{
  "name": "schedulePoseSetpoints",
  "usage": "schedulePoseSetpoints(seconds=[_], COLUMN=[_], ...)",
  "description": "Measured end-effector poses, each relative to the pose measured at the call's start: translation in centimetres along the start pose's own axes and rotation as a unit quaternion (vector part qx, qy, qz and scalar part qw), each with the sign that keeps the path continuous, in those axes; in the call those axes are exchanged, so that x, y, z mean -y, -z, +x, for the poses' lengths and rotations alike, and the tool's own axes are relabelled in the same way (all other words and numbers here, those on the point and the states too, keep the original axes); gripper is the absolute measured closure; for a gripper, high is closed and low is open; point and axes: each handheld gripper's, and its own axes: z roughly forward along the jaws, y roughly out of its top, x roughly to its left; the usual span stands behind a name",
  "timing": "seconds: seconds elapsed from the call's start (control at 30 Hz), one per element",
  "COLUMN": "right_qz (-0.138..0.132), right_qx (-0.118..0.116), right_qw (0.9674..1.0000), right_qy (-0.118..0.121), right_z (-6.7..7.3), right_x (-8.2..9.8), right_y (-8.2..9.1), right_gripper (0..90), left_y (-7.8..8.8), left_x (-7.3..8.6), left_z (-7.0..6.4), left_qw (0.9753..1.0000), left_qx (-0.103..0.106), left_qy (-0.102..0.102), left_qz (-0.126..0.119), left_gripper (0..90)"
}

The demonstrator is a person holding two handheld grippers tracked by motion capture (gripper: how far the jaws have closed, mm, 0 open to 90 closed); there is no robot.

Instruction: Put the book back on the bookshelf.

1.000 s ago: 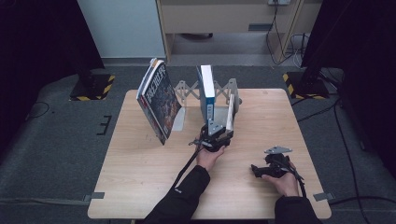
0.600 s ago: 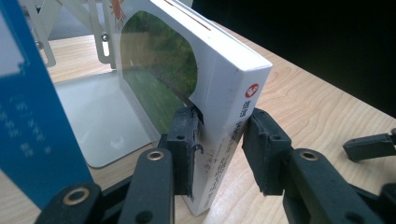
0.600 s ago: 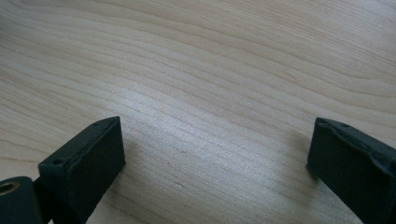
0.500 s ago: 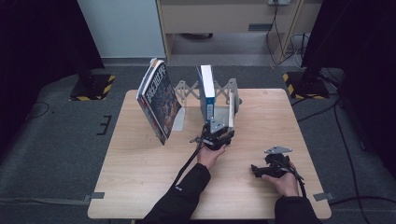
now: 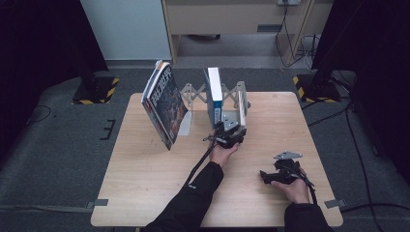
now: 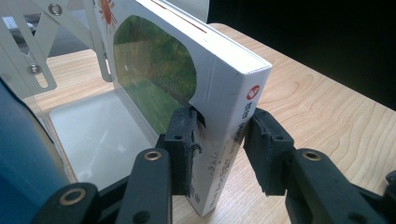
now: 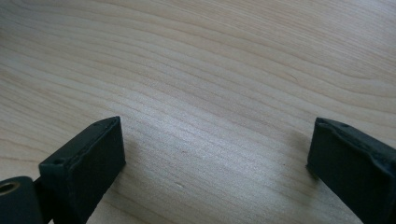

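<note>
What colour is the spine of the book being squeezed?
White, with a small red logo; the book shows best in the left gripper view.

We wear black sleeves [image 5: 193,198] on both arms. Our left gripper [image 6: 218,140] has black ridged pads and matte black jaw arms with brass-ringed rivets; a black cable [image 5: 200,162] trails from it. A grey three-cornered plate [image 5: 287,155] tops our right gripper [image 7: 215,168].

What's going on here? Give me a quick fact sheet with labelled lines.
Setting: wooden table with a metal book rack
Left gripper: jaws around the spine of a white book standing in the rack
Right gripper: jaws open, resting low over bare table
Other books: blue book upright; dark-covered book leaning at the rack's left end
</note>
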Motion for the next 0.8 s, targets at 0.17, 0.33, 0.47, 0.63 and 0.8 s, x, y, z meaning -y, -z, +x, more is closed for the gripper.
schedulePoseSetpoints(seconds=[0.17, 0.33, 0.47, 0.63, 0.8], right_qz=[0.0, 0.001, 0.004, 0.011, 0.003], right_qx=[0.0, -0.001, -0.002, -0.003, -0.006], right_qw=[1.0, 1.0, 1.0, 0.9999, 0.9999], right_qy=[0.0, -0.001, 0.0, 0.004, 0.011], right_z=[0.0, 0.0, 0.0, 0.1, 0.3], right_x=[0.0, 0.0, 0.0, -0.1, -0.3], right_y=[0.0, 0.0, 0.1, 0.2, 0.7], right_gripper=[4.2, 4.1, 4.5, 6.3, 7.3], left_y=[0.6, 2.5, 5.0, 8.3, 11.6], left_x=[-0.3, -0.7, -0.8, -0.4, 0.6], left_z=[0.0, -0.3, -0.3, 0.3, 1.0], left_qw=[1.0, 0.9998, 0.9993, 0.9986, 0.9981], left_qx=[-0.001, 0.015, 0.033, 0.04, 0.051], left_qy=[-0.007, -0.012, -0.017, -0.032, -0.024], left_qz=[-0.002, -0.002, 0.005, 0.015, 0.023], left_gripper=[60.7, 56.0, 51.5, 44.4, 38.0])
